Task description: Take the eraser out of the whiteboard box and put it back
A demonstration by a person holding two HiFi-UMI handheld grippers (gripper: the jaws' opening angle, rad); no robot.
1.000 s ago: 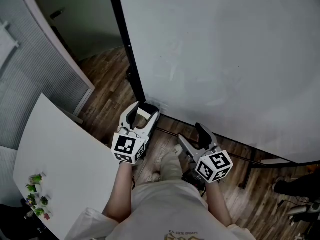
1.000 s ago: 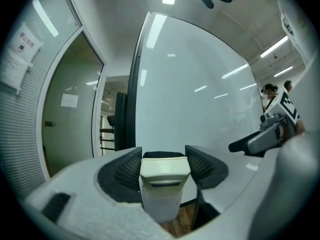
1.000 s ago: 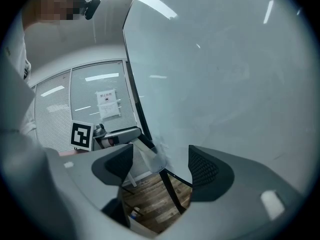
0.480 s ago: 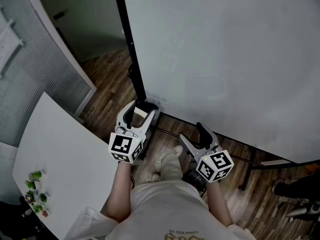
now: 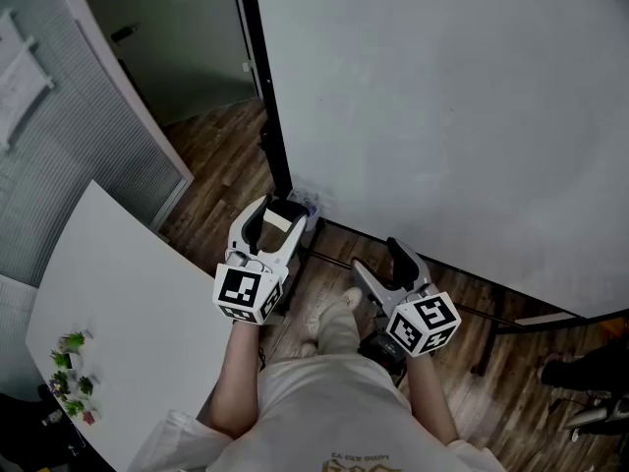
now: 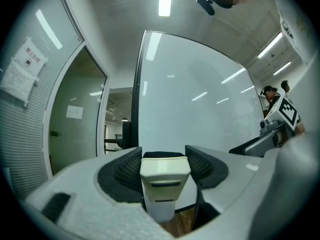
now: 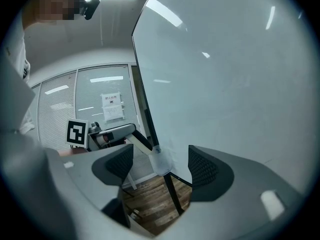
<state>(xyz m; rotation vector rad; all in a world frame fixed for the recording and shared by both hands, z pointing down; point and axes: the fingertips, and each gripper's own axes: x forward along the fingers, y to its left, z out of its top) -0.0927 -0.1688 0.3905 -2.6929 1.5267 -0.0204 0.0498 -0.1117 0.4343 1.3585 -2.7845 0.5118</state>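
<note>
The whiteboard (image 5: 442, 116) fills most of my head view, standing on a wooden floor (image 5: 211, 160). My left tongs (image 5: 281, 214) point at its lower left corner and are clamped on the eraser (image 6: 164, 176), which sits upright between the pads with its dark felt side facing away from me. My right tongs (image 5: 376, 264) stand wide apart with nothing between them. The whiteboard box (image 7: 161, 160), a small pale holder, hangs at that same corner of the board, just beyond the eraser.

I judge the eraser is already out, so the return is the step in hand. Next I need to line it up over the box mouth, lower it in, and only then let go.

The white worktop (image 5: 128, 313) sits beside my left arm, and the board's black post (image 5: 263, 87) runs next to the box. I should keep clear of both. The small green bits (image 5: 69, 372) on the worktop are well away.
</note>
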